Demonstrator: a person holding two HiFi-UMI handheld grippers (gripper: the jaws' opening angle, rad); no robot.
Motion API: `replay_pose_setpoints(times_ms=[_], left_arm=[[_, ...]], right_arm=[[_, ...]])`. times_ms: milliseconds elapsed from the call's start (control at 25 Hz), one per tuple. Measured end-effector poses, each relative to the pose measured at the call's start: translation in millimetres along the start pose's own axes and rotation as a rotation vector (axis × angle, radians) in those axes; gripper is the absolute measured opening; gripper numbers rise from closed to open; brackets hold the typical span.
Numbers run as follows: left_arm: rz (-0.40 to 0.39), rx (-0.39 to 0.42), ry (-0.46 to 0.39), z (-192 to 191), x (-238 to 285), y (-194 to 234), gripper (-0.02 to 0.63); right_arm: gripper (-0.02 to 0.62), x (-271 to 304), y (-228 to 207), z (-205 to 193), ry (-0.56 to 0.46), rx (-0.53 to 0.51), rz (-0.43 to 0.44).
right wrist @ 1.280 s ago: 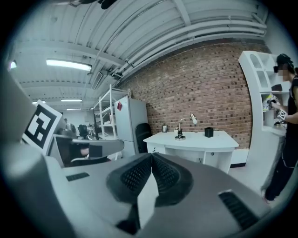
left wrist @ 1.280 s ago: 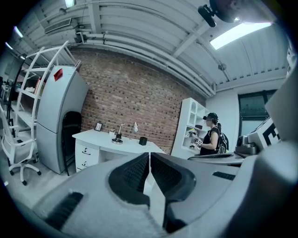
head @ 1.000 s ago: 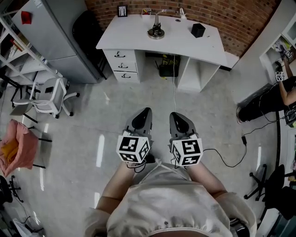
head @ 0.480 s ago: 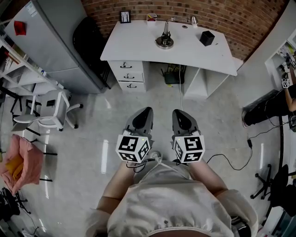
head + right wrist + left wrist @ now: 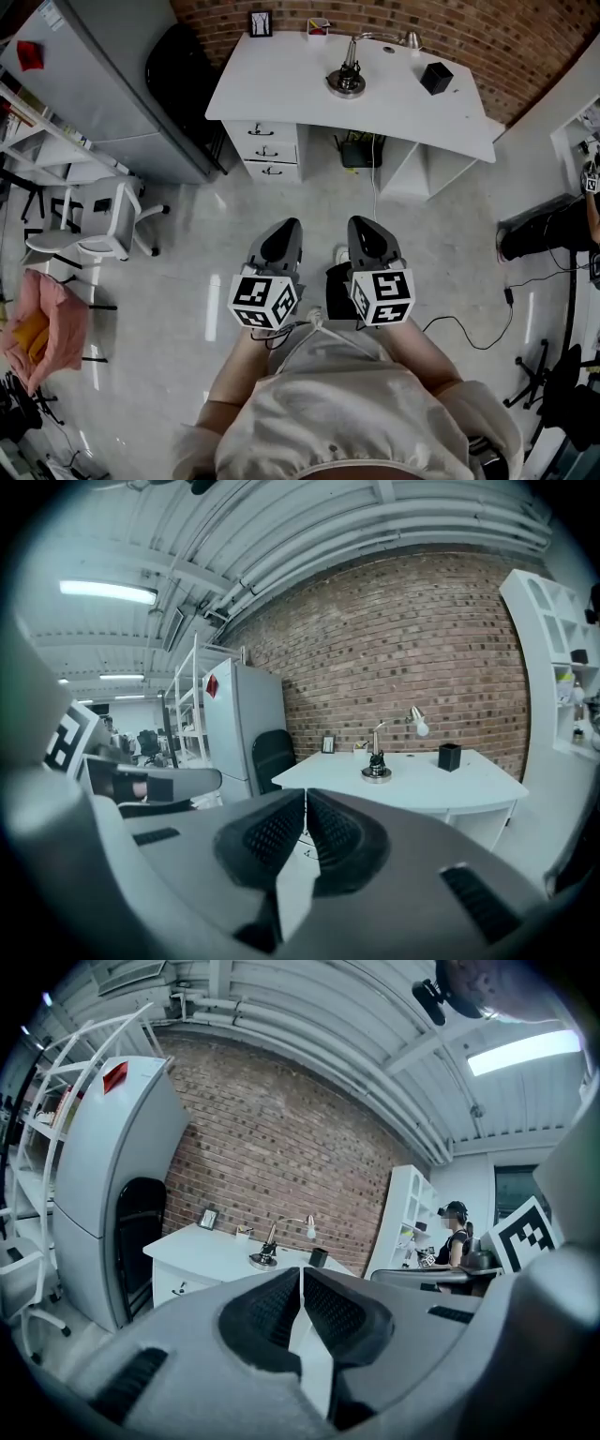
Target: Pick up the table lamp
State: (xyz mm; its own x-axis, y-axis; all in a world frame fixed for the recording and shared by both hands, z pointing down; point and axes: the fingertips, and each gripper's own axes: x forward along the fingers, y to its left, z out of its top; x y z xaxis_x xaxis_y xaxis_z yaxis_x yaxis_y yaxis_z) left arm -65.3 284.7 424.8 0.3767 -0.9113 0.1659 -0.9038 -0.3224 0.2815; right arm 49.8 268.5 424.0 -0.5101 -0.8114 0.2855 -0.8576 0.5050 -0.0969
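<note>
At nine o'clock in my head view stands a white swivel chair (image 5: 98,211), well clear of my path. Over the last second the white desk with drawers (image 5: 281,89) at twelve o'clock has slid lower in that view. I judge that I am walking up to it and that the reach itself has not begun.

My left gripper (image 5: 291,225) sits just left of centre. Its own view shows the jaws pressed together with nothing between them.

The silver table lamp with round base and bent arm (image 5: 348,81) stands upright toward the back of the desk, between twelve and one o'clock. It is well apart from both tools.

My right gripper (image 5: 362,223), just beside the left, is likewise closed and empty. A small black cube-shaped pot (image 5: 436,77) sits on the desk at the lamp's three o'clock, so I would keep clear of that side.
</note>
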Motion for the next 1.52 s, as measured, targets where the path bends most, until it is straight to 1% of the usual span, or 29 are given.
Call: replay_pose_setpoints(times_ms=[160, 320, 600, 760, 880, 1000, 1080, 1160, 1360, 1520], left_arm=[[0.034, 0.009, -0.006, 8, 30, 18, 0.026], [0.058, 0.035, -0.017, 26, 74, 32, 0.026], [0.065, 0.036, -0.03, 62, 173, 44, 0.026], [0.066, 0.028, -0.029, 73, 234, 49, 0.026], [0.062, 0.025, -0.029, 73, 272, 50, 0.026], [0.05, 0.019, -0.001, 69, 303, 49, 0.026], [0.033, 0.026, 0.019, 71, 320, 50, 0.026], [0.029, 0.031, 0.031, 73, 335, 55, 0.026], [0.02, 0.001, 0.065, 71, 369, 76, 0.026], [-0.011, -0.018, 0.079, 75, 406, 100, 0.026]], right_arm=[[0.028, 36, -14, 10, -0.017, -0.008, 0.035], [0.028, 79, -36, 28, -0.035, -0.024, 0.074], [0.028, 151, -101, 72, -0.052, -0.043, 0.106], [0.028, 189, -147, 88, -0.046, -0.048, 0.101], [0.028, 212, -175, 92, -0.047, -0.055, 0.103], [0.028, 231, -198, 92, -0.026, -0.007, 0.107], [0.028, 243, -211, 92, -0.009, 0.031, 0.103], [0.028, 257, -220, 92, 0.004, 0.042, 0.09], [0.028, 290, -234, 91, 0.036, 0.046, 0.069], [0.028, 322, -248, 96, 0.049, 0.037, 0.032]])
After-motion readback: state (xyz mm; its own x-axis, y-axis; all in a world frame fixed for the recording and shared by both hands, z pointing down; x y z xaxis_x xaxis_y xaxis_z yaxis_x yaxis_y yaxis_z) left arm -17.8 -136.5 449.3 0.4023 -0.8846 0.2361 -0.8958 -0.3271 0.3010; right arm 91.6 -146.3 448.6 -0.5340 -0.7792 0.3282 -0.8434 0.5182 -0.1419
